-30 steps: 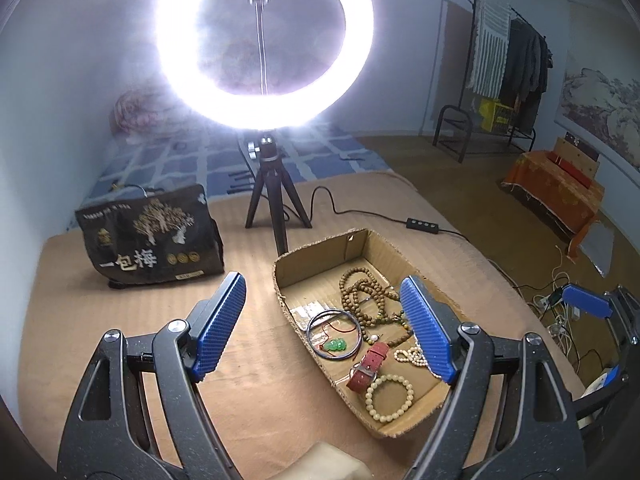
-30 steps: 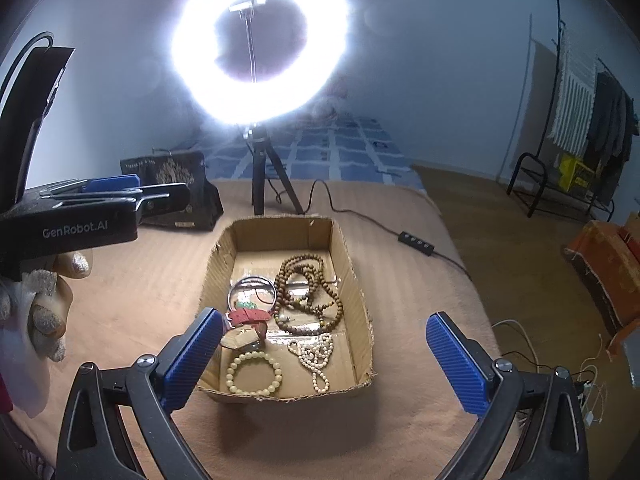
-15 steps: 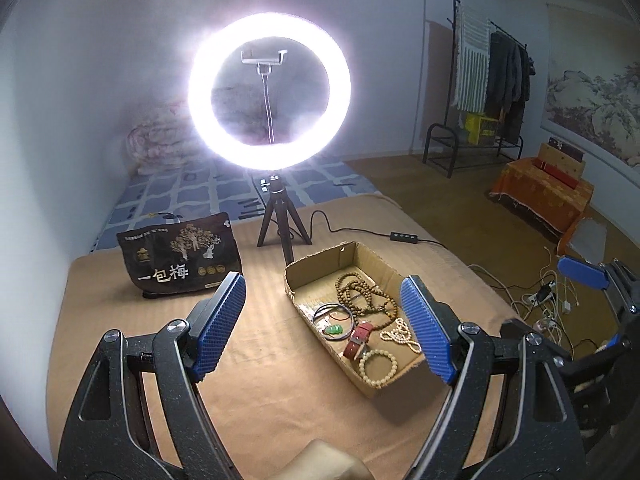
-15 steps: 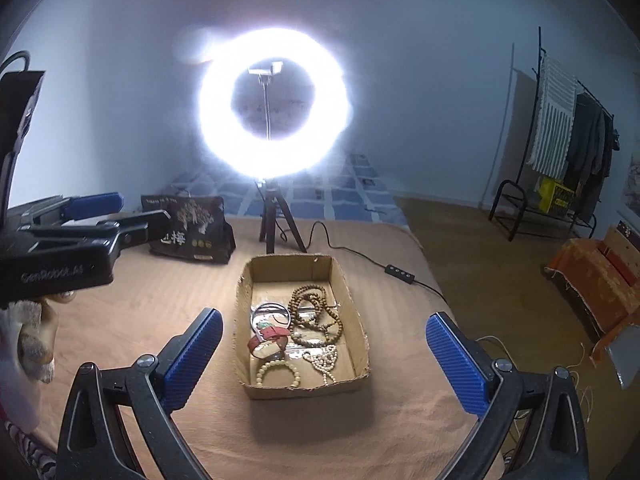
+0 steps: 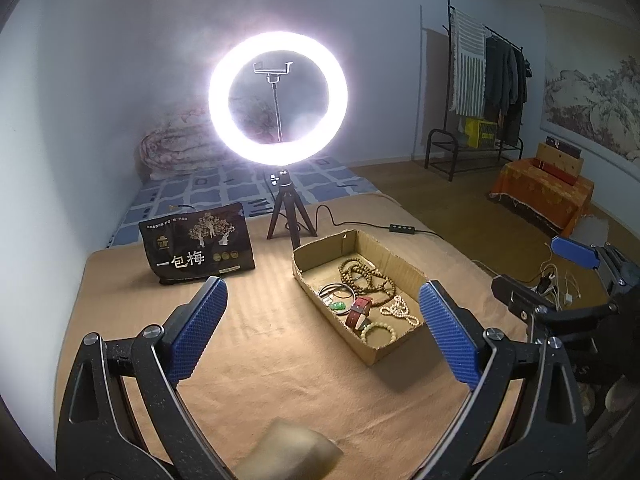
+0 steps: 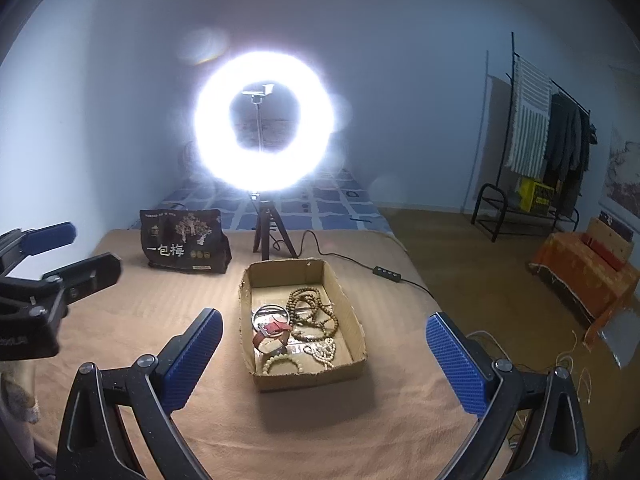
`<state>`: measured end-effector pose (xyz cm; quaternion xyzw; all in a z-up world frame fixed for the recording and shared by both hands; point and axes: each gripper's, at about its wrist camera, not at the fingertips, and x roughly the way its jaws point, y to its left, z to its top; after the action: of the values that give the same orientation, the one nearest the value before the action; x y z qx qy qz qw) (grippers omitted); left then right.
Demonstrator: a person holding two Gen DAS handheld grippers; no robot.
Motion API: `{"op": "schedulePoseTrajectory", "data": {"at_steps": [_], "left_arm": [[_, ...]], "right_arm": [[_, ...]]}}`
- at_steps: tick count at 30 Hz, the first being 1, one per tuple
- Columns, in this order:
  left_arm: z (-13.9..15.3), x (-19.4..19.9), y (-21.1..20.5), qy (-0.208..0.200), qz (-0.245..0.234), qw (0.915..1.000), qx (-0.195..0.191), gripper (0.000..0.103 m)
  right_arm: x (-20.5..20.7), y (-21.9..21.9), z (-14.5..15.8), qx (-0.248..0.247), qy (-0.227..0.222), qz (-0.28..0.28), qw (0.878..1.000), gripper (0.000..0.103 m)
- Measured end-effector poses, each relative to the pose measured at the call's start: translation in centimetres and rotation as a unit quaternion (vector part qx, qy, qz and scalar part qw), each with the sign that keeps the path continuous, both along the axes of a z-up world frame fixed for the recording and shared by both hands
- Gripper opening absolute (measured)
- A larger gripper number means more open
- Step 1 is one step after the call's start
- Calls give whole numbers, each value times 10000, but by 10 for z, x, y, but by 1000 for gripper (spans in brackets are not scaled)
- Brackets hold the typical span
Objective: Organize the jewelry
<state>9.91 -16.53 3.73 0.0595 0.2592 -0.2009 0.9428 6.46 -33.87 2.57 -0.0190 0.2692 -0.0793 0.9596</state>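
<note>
— Fingers?
— Left gripper (image 5: pixel 320 332) opening, nothing between; right gripper (image 6: pixel 324 356) wide apart, empty.
— Jewelry?
— All in the cardboard box (image 6: pixel 352 372) on the worktop (image 5: pixel 260 340). I'd approach from above and single out the red strap (image 6: pixel 274 330).

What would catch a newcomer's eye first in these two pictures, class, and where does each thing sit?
The glowing ring light on its small tripod dominates, standing at the far end of the tan cloth. In front of it lies an open cardboard box holding bead strings, a red strap and a pale bracelet. A dark printed bag stands left of the tripod, and blue gripper pads frame the near edge.
</note>
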Motion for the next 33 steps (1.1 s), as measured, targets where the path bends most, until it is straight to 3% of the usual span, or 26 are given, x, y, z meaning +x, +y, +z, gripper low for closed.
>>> {"op": "schedulePoseTrajectory", "data": {"at_steps": [6,11,33], "left_arm": [[-8,-4,-2,-10,9,9999,111,102],[-17,-4,-5,78,64,9996,257,102],[-28,-11,-10,86,35,9992,384,103]], "right_arm": [[0,-8,-16,-11,20,-260,9997,103],[-1,-6,-26,-381,98,-307,9988,103],[-5,-15,-32,-232,241,-354,9988,103]]}}
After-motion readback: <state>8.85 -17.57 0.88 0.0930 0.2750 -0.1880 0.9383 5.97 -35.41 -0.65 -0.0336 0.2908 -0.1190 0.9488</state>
